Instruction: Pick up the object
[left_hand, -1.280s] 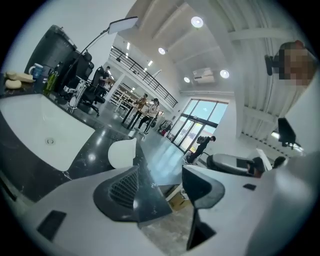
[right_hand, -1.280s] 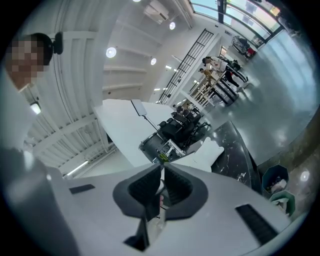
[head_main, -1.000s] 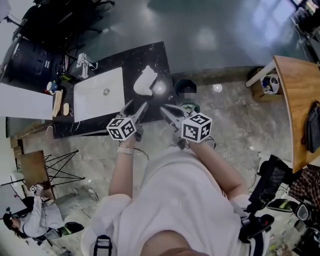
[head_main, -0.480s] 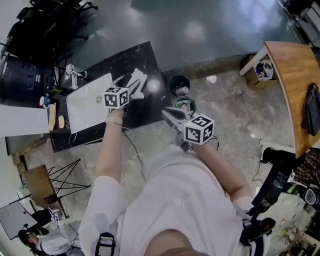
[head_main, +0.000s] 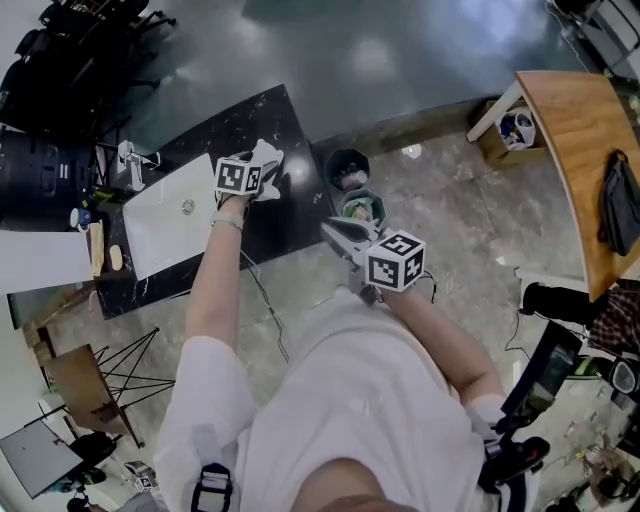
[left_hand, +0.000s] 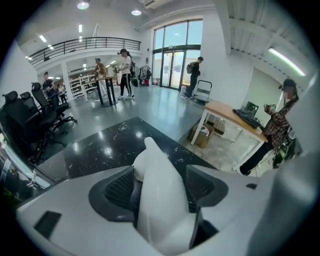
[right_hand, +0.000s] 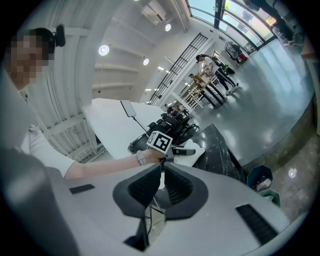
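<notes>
White object (left_hand: 157, 210) lies on the black marble counter (left_hand: 95, 150) between the opening jaws of the left gripper (left_hand: 160, 186), while the right gripper (right_hand: 161, 187) has its jaws together.

A smooth, glossy white object (left_hand: 160, 200), rounded and tapering to a blunt tip, lies on the black marbled tabletop (left_hand: 95, 150).

Head view overhead — gripper views along jaws, counter (head_main: 295, 205) shared

Open office hall, swivel chairs (left_hand: 22, 117), mezzanine railing (left_hand: 85, 45), glass entrance doors (left_hand: 172, 62)
</notes>
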